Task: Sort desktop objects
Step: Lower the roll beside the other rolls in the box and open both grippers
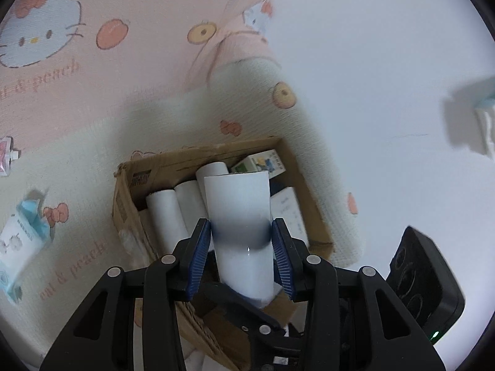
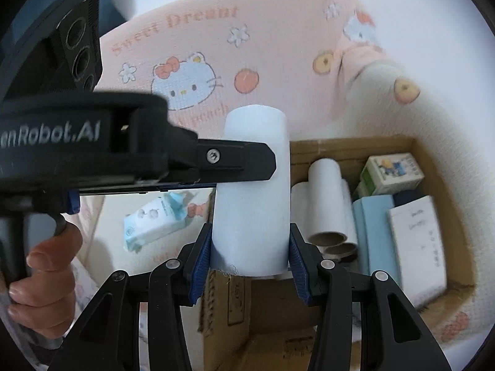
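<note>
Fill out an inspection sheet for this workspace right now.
Surface: pink-and-cream cartoon blanket.
Job's things: white roll held over cardboard box; the box holds more rolls, a small carton, a white booklet.
Clutter: tissue pack on the blanket outside the box.
Grippers: left gripper and right gripper both clamp the white roll.
Cables: nothing seen.
Surroundings: white wall.

White roll [image 1: 238, 213] shown w/ dark grey band, brown cardboard box [image 1: 123, 204], pink/cream cat-and-peach print blanket [image 1: 139, 71], blue gripper pads [image 1: 201, 256].
</note>
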`<state>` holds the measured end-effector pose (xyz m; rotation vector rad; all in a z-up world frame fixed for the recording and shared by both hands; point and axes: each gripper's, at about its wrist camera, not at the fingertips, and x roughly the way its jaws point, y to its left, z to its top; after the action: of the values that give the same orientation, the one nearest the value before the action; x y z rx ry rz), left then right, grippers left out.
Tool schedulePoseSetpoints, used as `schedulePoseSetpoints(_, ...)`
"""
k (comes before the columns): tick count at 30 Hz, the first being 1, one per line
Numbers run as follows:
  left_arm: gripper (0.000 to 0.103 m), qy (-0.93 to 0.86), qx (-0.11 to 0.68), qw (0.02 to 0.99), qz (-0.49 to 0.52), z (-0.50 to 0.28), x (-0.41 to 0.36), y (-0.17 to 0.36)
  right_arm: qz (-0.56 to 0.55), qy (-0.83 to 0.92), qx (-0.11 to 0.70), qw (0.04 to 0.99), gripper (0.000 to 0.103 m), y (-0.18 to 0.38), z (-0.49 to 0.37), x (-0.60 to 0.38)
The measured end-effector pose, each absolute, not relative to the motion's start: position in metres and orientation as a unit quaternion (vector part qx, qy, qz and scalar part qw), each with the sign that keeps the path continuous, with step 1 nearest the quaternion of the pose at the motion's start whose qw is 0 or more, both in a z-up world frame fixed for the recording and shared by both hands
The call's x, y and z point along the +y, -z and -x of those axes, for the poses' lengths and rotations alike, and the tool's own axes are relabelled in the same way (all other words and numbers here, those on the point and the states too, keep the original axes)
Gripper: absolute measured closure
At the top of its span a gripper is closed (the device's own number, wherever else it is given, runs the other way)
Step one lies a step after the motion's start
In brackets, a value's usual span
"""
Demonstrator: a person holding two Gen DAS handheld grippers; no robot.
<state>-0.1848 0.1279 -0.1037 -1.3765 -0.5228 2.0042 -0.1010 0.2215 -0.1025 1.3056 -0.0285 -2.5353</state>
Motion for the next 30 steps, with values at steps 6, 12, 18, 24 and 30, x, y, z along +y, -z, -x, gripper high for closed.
schedulePoseSetpoints(6,0.058,-0.761,-0.159,0.295,0.556,0.212,0.153,0.116,-0.501,0.85,-0.033,0.159,0.059,0.119,0.14,0.237)
schedulePoseSetpoints(12,0.058,-0.737,-0.16,0.283,0.593,0.229,0.162,0.133,-0.543,0.824,-0.032,0.16,0.059,0.136,0.162,0.242)
schedulePoseSetpoints(18,0.058,-0.728,-0.172,0.273,0.605,0.233,0.157,0.145,-0.57,0.805,-0.047,0.157,0.059,0.148,0.168,0.241)
schedulePoseSetpoints(24,0.058,-0.732,-0.155,0.273,0.605,0.233,0.162,0.146,-0.576,0.803,-0.039,0.147,0.059,0.153,0.168,0.234)
schedulePoseSetpoints(30,0.058,-0.71,-0.181,0.279,0.621,0.238,0.162,0.151,-0.581,0.799,-0.052,0.144,0.059,0.149,0.163,0.239)
